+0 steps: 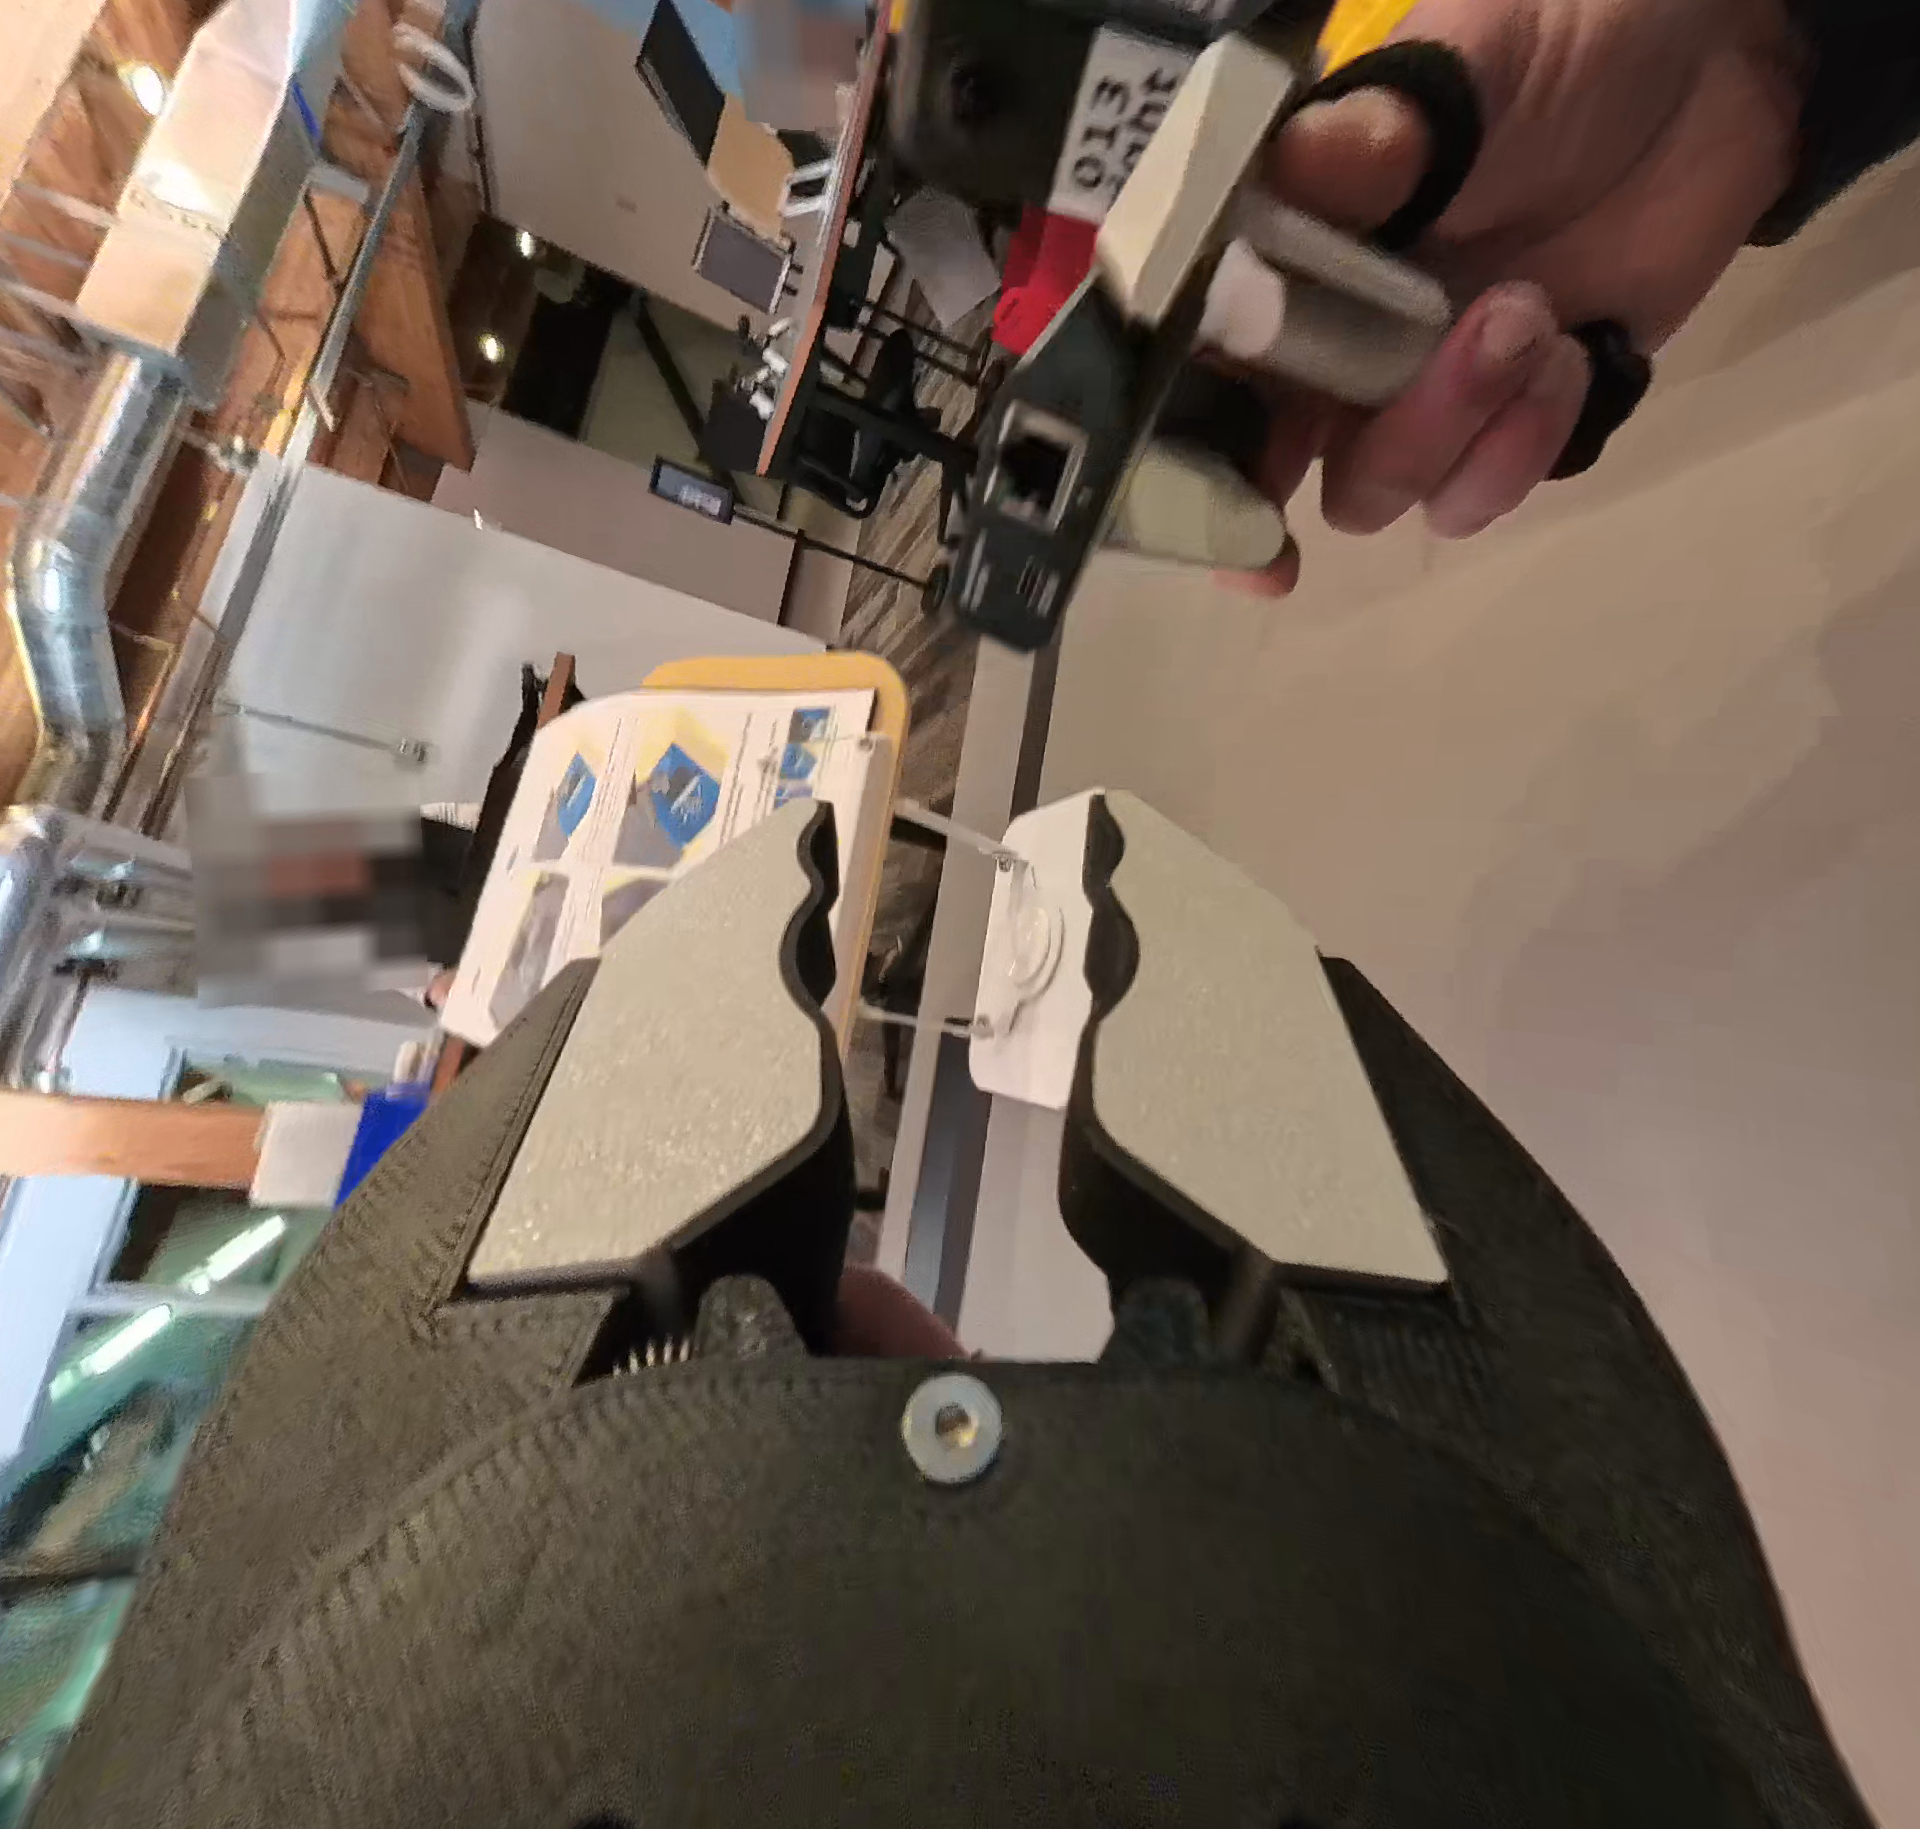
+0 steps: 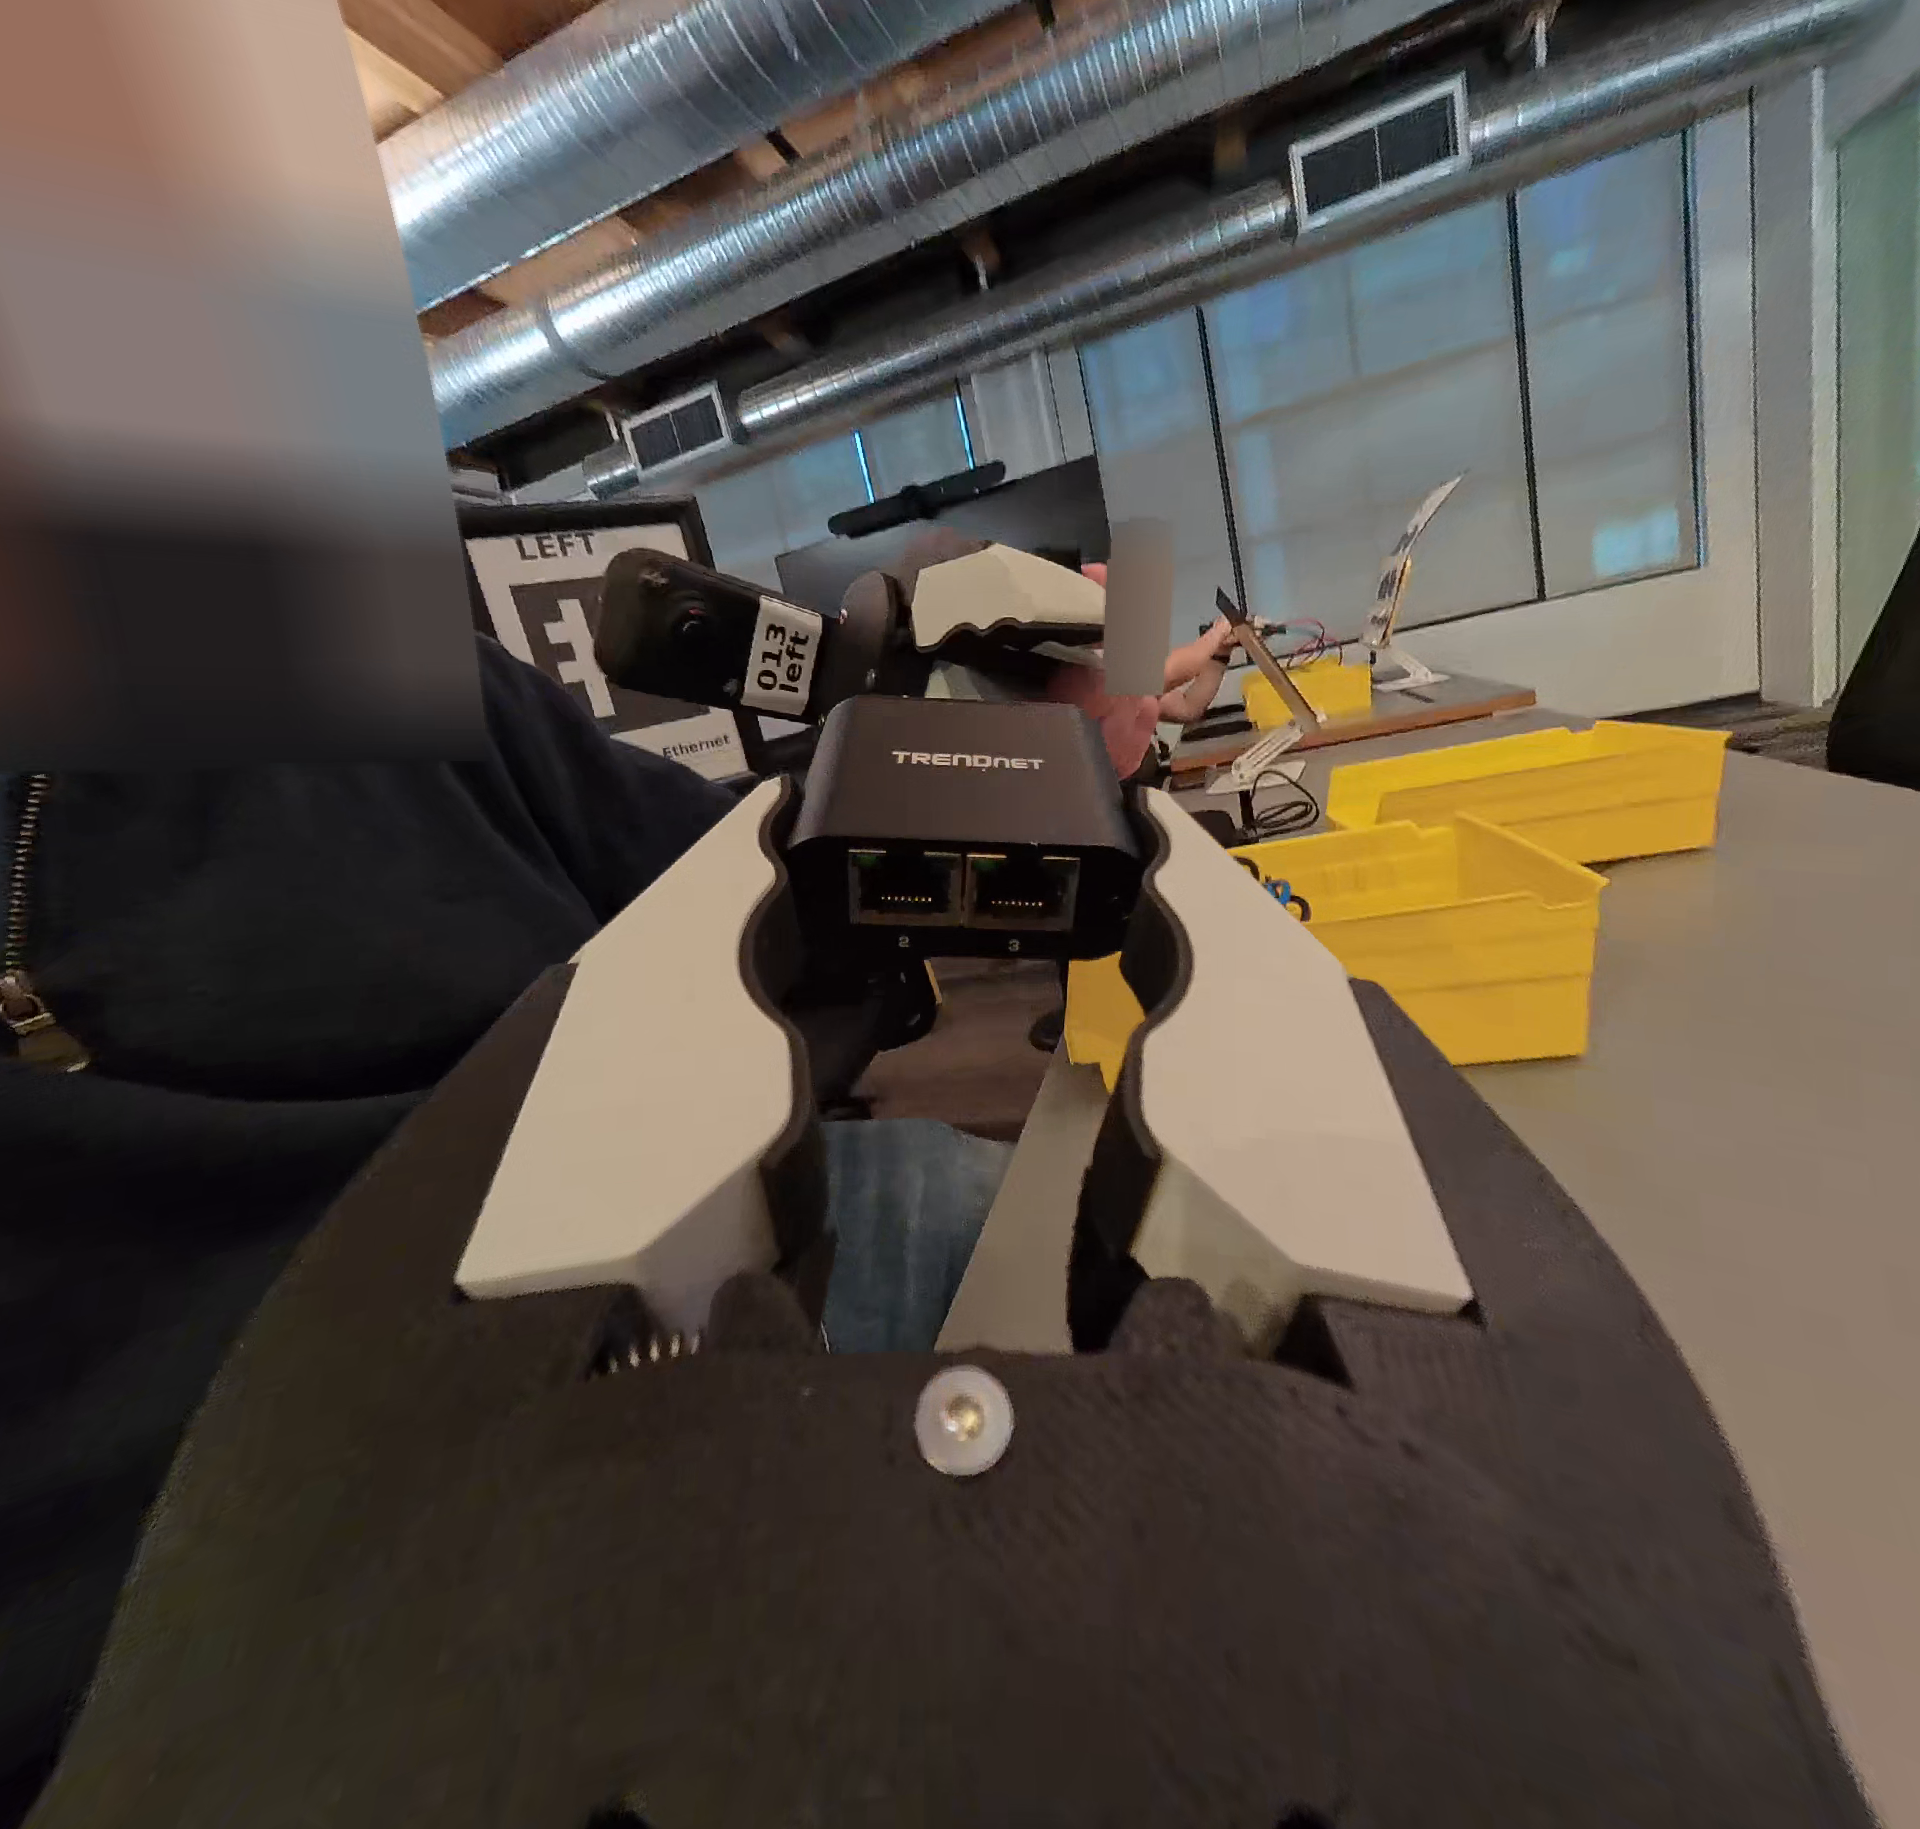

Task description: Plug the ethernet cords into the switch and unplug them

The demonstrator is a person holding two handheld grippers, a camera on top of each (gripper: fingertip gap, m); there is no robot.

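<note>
With the right gripper [image 2: 961, 906] clamped on the black network switch [image 2: 961, 823], ports facing the camera at 12 o'clock, hold it level while the empty, parted left gripper [image 1: 956, 938] fetches a cord, none in view.

One black switch [image 2: 961, 823], two open ports, three yellow bins [image 2: 1455, 938], two tongs [image 2: 961, 906].
</note>
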